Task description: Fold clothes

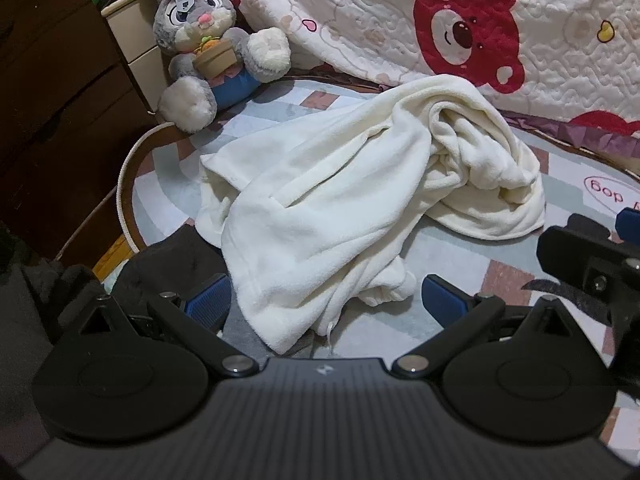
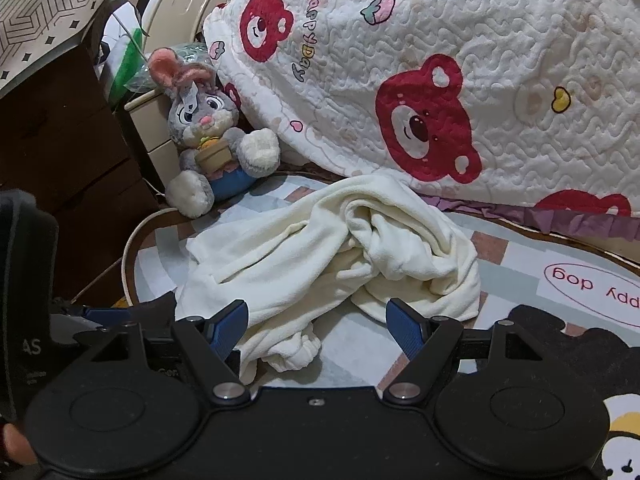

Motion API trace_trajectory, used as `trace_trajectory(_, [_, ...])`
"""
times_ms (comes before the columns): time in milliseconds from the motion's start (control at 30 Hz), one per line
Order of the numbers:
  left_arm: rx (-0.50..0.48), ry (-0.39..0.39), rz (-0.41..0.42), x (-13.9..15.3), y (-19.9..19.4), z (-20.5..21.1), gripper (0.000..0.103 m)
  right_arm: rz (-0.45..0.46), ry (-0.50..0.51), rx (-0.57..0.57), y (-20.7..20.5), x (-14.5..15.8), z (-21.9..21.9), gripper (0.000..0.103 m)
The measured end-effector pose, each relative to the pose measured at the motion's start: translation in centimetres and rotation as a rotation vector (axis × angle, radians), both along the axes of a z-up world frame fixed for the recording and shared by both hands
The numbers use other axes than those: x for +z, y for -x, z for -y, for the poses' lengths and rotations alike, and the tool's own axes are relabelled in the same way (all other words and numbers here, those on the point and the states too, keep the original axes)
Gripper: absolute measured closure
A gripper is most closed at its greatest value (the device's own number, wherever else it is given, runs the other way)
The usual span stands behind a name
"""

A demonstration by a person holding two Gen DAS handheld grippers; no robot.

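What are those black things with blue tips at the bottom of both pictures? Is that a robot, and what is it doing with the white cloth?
No robot: a person holds a two-finger grasping tool in each hand, and each tool carries a camera looking out along its fingers. One picture comes from the left tool, the other from the right tool. The blue tips are the finger pads. Both tools stand open and hold nothing. Ahead, on a patterned rug, lies a crumpled cream fleece garment, not yet folded; that is the job. Its near edge reaches in between the fingers of both tools. Behind it hangs a quilt printed with red bears, and a plush rabbit sits to the left. A dark cloth lies beside the left tool.
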State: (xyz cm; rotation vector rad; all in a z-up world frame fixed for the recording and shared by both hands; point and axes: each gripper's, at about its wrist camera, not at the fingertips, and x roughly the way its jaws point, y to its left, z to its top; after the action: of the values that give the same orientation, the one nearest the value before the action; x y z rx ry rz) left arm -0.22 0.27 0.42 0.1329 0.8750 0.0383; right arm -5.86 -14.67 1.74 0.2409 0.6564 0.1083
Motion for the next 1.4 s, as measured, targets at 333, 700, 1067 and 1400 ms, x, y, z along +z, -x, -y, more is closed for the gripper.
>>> trace_trajectory(333, [-0.004,0.043,0.014,0.2,0.2,0.5,0.001,0.013,-0.029,-0.007,0.5,0.5,0.4,0.022])
trace_trajectory(700, [-0.008,0.037,0.017,0.1,0.3,0.3,0.001,0.009,-0.044,-0.007,0.5,0.5,0.5,0.022])
trace_trajectory(1067, [-0.003,0.036,0.005,-0.4,0.2,0.3,0.001,-0.006,-0.051,-0.009,0.4,0.0,0.6,0.022])
trace_trajectory(1400, [-0.005,0.036,-0.008,-0.6,0.1,0.5,0.000,-0.006,-0.053,-0.013,0.5,-0.1,0.6,0.022])
